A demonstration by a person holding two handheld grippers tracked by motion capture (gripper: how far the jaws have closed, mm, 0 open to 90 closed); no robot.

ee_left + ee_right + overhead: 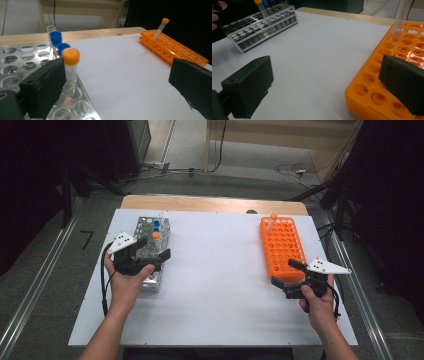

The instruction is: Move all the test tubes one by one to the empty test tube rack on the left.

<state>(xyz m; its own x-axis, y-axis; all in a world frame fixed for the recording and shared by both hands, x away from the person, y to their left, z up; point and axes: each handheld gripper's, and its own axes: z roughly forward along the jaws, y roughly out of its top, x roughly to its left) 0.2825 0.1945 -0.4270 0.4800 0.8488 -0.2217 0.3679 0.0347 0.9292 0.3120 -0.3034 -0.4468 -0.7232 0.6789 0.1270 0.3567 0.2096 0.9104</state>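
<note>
The orange-capped tube (70, 65) stands upright in the metal rack (151, 249) on the worktop (215, 270), just beside the left claw (152, 247), whose jaws gape wide and empty. The right claw (286, 272), equally wide, waits by the orange rack (283, 245), likely the tube's destination.

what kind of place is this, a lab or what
Probably a lab-style recording bench, not a working lab. A white table holds a metal tube rack with capped tubes and an orange tube rack, while cables trail over the bare floor behind it and dark equipment stands at the sides.
</note>
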